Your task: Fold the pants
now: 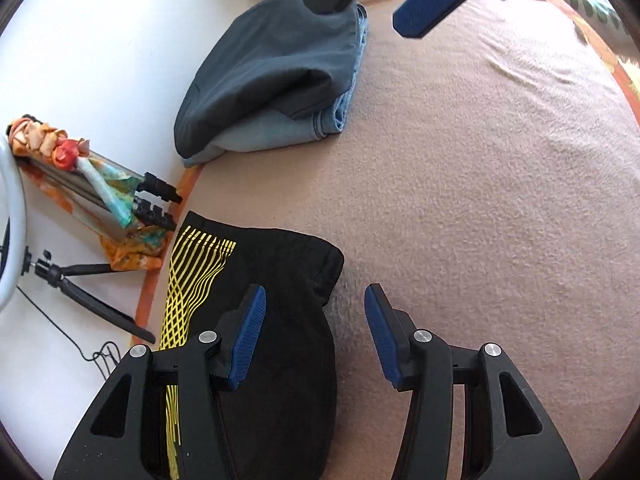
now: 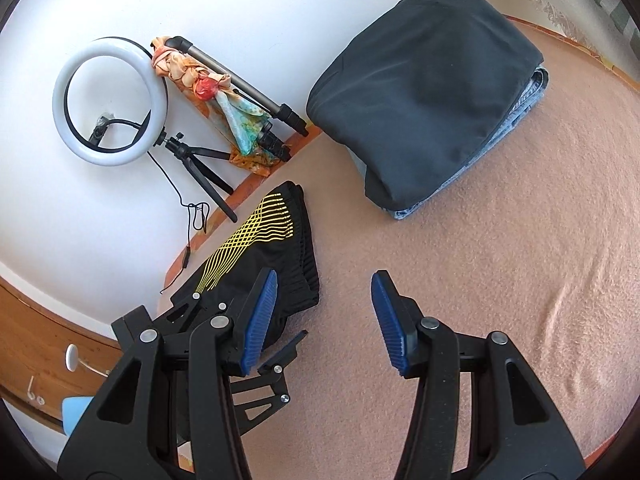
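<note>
Folded black pants (image 1: pixel 280 340) with a yellow line pattern lie at the left edge of the pink blanket (image 1: pixel 480 200). My left gripper (image 1: pixel 315 292) hovers open just above them; its left pad is over the cloth and its right pad over bare blanket, neither pressing. In the right wrist view the same black pants (image 2: pixel 276 232) sit left of my right gripper (image 2: pixel 325 278), which is open over the blanket with nothing between its fingers. A piece of my left gripper's black frame (image 2: pixel 276 372) shows behind it. My right gripper (image 1: pixel 362 16) also shows at the top of the left wrist view.
A folded stack, dark grey pants (image 2: pixel 424 92) on light blue jeans (image 2: pixel 520 112), rests at the blanket's far edge. Off the blanket to the left lie a ring light (image 2: pixel 108 100), a small tripod (image 2: pixel 200 168) with its cable, and a stand wrapped in colourful cloth (image 2: pixel 224 104).
</note>
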### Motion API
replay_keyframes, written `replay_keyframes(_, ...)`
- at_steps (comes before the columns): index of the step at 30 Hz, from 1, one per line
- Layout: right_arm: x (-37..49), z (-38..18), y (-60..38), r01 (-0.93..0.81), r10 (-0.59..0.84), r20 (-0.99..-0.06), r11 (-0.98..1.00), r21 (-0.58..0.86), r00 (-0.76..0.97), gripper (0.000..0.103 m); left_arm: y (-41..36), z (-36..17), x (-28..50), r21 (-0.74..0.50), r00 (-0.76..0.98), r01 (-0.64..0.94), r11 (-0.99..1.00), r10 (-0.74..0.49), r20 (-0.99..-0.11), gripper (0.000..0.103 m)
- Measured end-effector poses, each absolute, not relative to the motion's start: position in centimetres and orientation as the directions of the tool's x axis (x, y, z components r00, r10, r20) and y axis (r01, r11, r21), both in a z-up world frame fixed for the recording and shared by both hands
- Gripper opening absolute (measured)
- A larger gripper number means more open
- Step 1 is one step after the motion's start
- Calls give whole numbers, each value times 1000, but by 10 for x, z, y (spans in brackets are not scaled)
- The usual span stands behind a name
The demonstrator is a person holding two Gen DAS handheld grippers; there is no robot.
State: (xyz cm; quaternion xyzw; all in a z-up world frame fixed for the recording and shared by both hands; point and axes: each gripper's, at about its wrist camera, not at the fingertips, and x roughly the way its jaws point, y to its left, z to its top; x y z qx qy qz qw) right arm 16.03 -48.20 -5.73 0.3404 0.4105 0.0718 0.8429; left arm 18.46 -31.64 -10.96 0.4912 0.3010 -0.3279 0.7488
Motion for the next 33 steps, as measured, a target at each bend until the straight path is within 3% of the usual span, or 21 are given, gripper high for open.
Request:
replay_keyframes(6,166,-58,-485,169,394,-646,756,633,654,52,-326,-121,198,554,616,779,294,-192,-764,49)
replay_keyframes(9,171,-60,-485,175,392,-654,759,627,647,52,-323,-119,205,486,578,800,352,-237,-781,30)
replay_keyframes(13,180,-64,-483,181,388,-664,763,620,640,52,-307,-111,217,312,510,815,488,-349,-786,17)
replay_keyframes(17,194,-66,-476,156,420,-664,762,628,619,52,-276,-94,233,77,467,775,627,-487,-738,14)
replay_keyframes(21,217,-75,-458,124,478,-665,752,647,573,61,-245,-83,246,-142,460,701,699,-595,-659,14)
replay_keyframes(25,248,-88,-440,116,545,-653,715,690,526,63,-232,-76,244,-215,481,668,712,-634,-606,14)
replay_keyframes(33,307,-132,-413,167,662,-582,581,796,472,67,-222,-67,247,-240,508,653,719,-650,-565,14)
